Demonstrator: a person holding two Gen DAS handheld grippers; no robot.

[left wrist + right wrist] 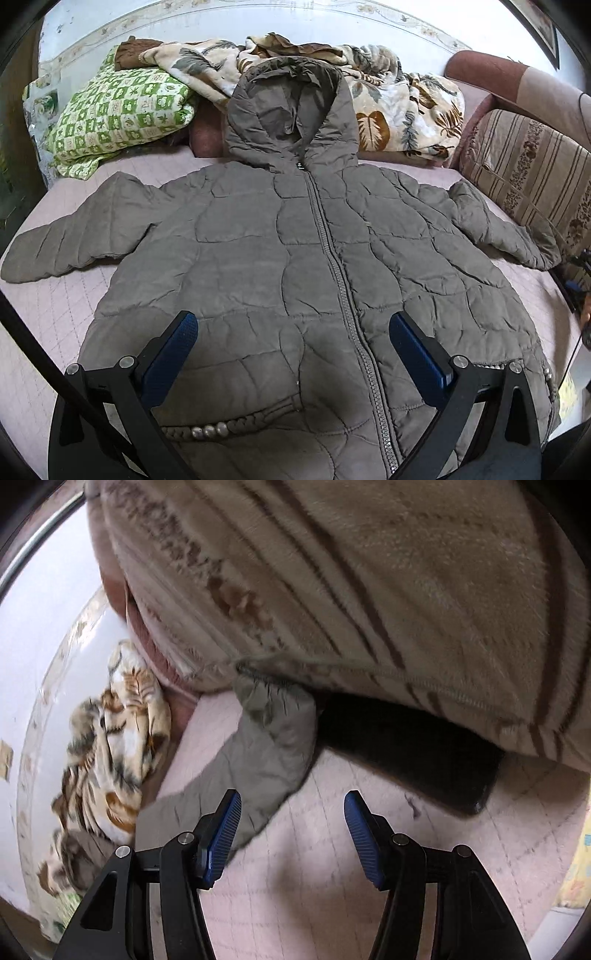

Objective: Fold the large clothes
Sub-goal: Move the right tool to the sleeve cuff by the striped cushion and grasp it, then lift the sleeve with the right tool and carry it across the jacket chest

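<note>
Left wrist view: a grey-brown quilted jacket (295, 258) lies flat and face up on a bed with a pale pink quilted cover (48, 306). Its zip is closed, both sleeves are spread toward the bed's side edges, and the hood points to the far edge. The hood rests against a leaf-print blanket (402, 110), with a green checked quilt (122, 114) beside it. A striped cushion (532, 166) stands along the right edge. The left gripper (293, 332) hovers over the jacket's hem near the front edge, its blue-padded jaws spread wide and clamping nothing.

Right wrist view: this picture is blurred, so detail is uncertain. The end of the jacket's right sleeve (273, 738) lies on the pink cover, its cuff tucked close under the striped cushion (369, 590). The right gripper (291, 830) sits just short of the sleeve, jaws apart with only bare cover between them; the left blue pad (221, 838) overlaps the sleeve's edge.
</note>
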